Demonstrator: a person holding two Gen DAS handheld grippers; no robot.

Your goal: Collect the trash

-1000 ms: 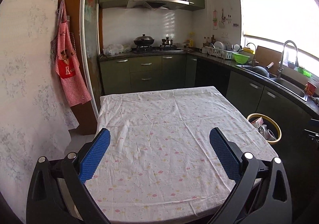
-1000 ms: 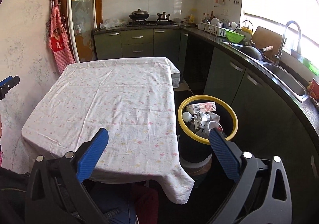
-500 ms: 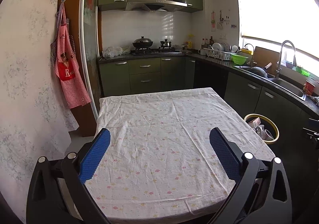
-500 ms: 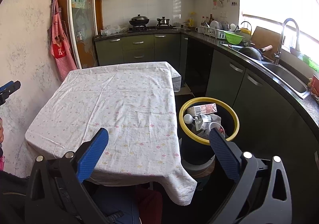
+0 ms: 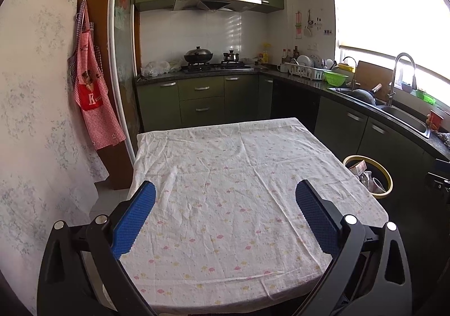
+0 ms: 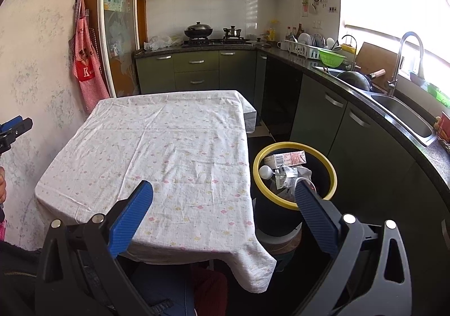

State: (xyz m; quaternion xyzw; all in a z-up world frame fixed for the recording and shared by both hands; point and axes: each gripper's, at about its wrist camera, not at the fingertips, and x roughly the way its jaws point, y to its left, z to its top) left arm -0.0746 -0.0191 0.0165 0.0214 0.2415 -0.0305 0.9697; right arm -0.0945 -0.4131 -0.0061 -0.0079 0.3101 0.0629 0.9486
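Both grippers hang above the near edge of the bench (image 5: 225,189), which is draped in a white cloth with small pink and yellow prints. The left gripper (image 5: 225,197) has its blue-padded jaws spread wide with nothing between them; the right gripper (image 6: 223,197) is likewise spread and empty — its right pad sits in front of the bin (image 6: 295,147) in that view. The bin, black with a yellow rim, stands on the floor just beside the bench's right edge, and the trash lies inside it: a carton (image 6: 287,159), a white ball (image 6: 265,171) and crumpled wrappers (image 6: 287,176). Beyond the bench, green cabinets (image 5: 202,96) run along the far wall under a stove carrying a wok (image 5: 198,56) — and a red checked apron (image 5: 91,91) hangs to the bench's far left.
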